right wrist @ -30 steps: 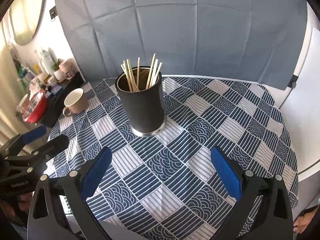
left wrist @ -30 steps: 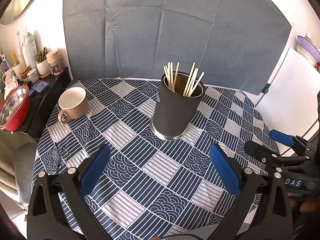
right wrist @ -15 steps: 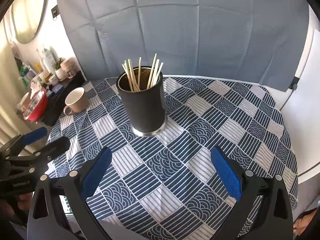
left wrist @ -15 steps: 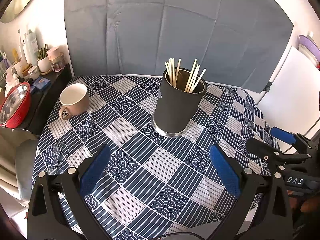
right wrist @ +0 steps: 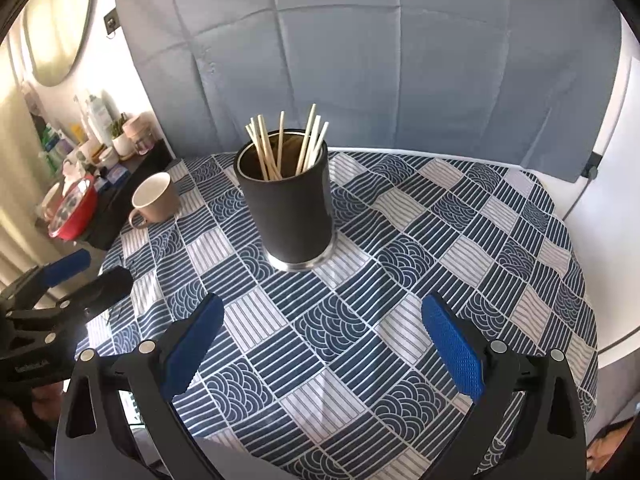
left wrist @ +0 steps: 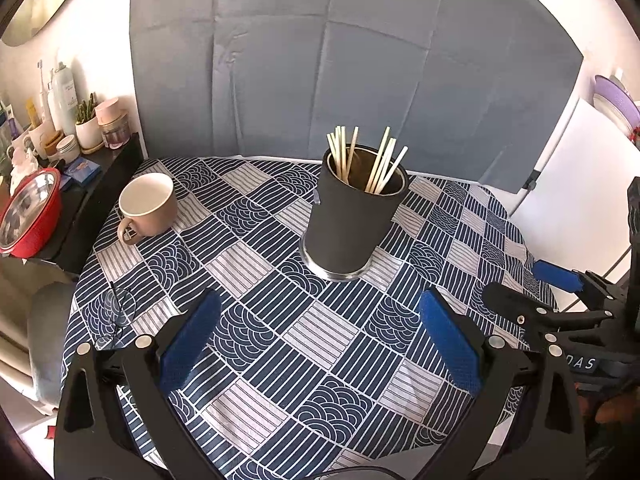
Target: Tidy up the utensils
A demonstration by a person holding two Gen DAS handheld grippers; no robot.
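Observation:
A black cylindrical holder (left wrist: 352, 224) (right wrist: 290, 208) stands upright near the middle of the round table, with several pale wooden chopsticks (left wrist: 372, 164) (right wrist: 280, 148) sticking out of it. My left gripper (left wrist: 319, 306) is open and empty, hovering over the cloth short of the holder. My right gripper (right wrist: 321, 306) is also open and empty, at a similar distance from the holder. In each wrist view the other gripper shows at the table's edge: the right gripper (left wrist: 524, 286) and the left gripper (right wrist: 90, 276).
A beige mug (left wrist: 146, 204) (right wrist: 156, 198) sits at the left of the blue patterned tablecloth (left wrist: 320, 344). Thin-framed glasses (left wrist: 116, 312) lie near the left edge. A red bowl (left wrist: 30, 212) and bottles crowd a side shelf. A grey backdrop hangs behind.
Both wrist views have shifted only slightly. The grippers stay open and empty, and the holder and mug have not moved.

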